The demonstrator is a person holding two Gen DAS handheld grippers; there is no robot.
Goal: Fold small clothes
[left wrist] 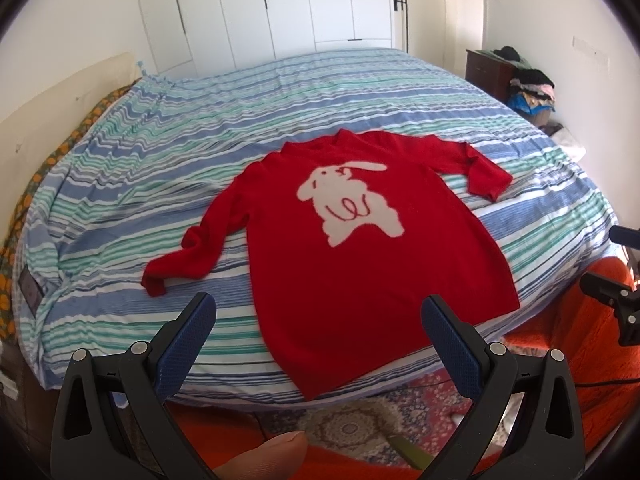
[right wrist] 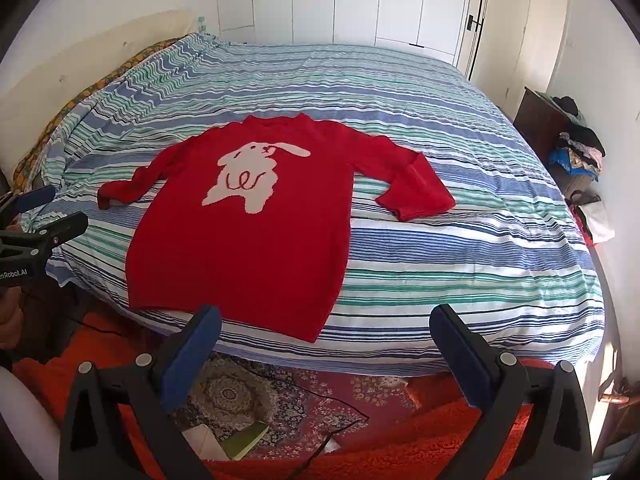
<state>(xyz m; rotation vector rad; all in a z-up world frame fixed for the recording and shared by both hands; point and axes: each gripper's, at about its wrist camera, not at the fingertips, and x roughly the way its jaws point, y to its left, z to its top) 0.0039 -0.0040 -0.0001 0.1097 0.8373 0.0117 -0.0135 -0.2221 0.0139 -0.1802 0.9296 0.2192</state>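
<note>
Left tongs [left wrist: 319,322] and right tongs [right wrist: 326,334]: held wide open, empty, short of the bed [right wrist: 460,240]. Red sweater [right wrist: 248,236]: laid flat, sleeves spread.

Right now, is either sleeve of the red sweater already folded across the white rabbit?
No, the red sweater lies flat on the striped bed, both sleeves spread out to the sides, the white rabbit fully uncovered.
</note>
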